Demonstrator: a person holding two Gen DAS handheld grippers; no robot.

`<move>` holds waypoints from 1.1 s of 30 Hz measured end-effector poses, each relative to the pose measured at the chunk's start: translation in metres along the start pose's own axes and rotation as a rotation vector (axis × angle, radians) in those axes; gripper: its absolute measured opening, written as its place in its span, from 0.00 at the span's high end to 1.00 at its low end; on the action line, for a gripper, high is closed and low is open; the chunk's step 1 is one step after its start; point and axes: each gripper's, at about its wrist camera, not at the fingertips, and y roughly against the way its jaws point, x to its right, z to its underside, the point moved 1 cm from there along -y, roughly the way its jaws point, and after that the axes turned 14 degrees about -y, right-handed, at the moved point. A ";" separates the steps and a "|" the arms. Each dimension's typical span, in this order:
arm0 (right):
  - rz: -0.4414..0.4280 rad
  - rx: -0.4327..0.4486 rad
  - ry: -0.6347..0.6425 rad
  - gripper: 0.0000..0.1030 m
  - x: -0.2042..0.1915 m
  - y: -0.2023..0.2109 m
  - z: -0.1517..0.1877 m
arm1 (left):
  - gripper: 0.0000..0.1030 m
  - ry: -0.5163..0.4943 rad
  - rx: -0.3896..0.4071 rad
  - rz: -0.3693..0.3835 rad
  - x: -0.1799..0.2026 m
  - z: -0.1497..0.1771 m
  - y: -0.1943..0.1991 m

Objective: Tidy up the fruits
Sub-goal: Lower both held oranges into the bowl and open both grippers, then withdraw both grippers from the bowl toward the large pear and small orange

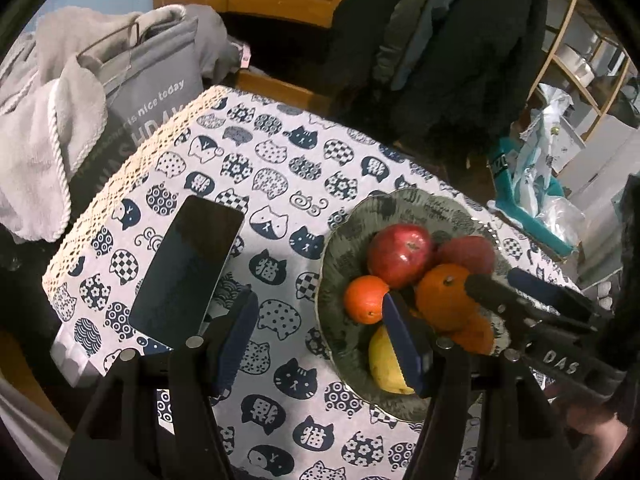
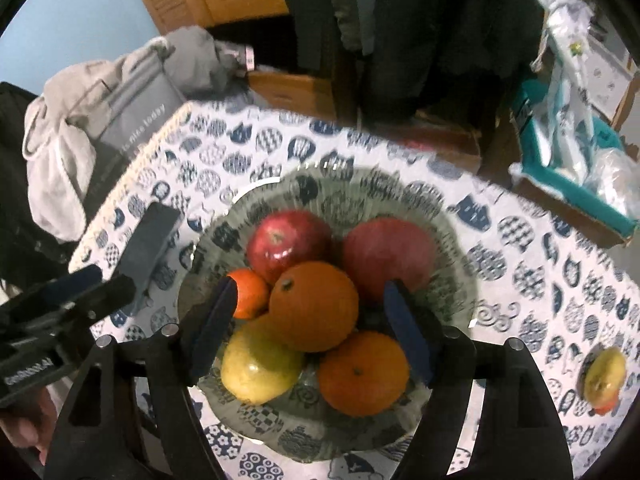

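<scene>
Currently mid-collection, I'd judge: right gripper (image 2: 310, 334) hangs over the plate (image 2: 452, 248) with fingers spread wide around the top orange (image 2: 314, 306), gripping nothing. Left gripper (image 1: 324, 330) is also wide and empty, just off the plate's 9 o'clock. One yellow fruit (image 2: 605, 374) sits on the tablecloth (image 2: 532, 280), well apart at 3 o'clock; the next move likely calls for fetching it. On the plate: two red apples, three oranges, one yellow fruit. One phone (image 1: 188, 268) lies at 9 o'clock.
</scene>
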 end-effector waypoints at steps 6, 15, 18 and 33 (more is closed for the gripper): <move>0.035 0.076 0.023 0.26 0.000 0.033 -0.005 | 0.35 -0.023 0.040 0.015 0.012 -0.004 0.018; 0.099 0.178 0.030 0.26 0.018 0.084 -0.007 | 0.29 -0.061 0.102 0.043 0.039 -0.010 0.047; 0.119 0.204 0.027 0.26 0.026 0.099 -0.005 | 0.24 -0.096 0.128 0.049 0.054 -0.013 0.057; 0.187 0.314 -0.029 0.26 0.082 0.174 0.010 | 0.16 -0.193 0.205 0.083 0.110 -0.013 0.097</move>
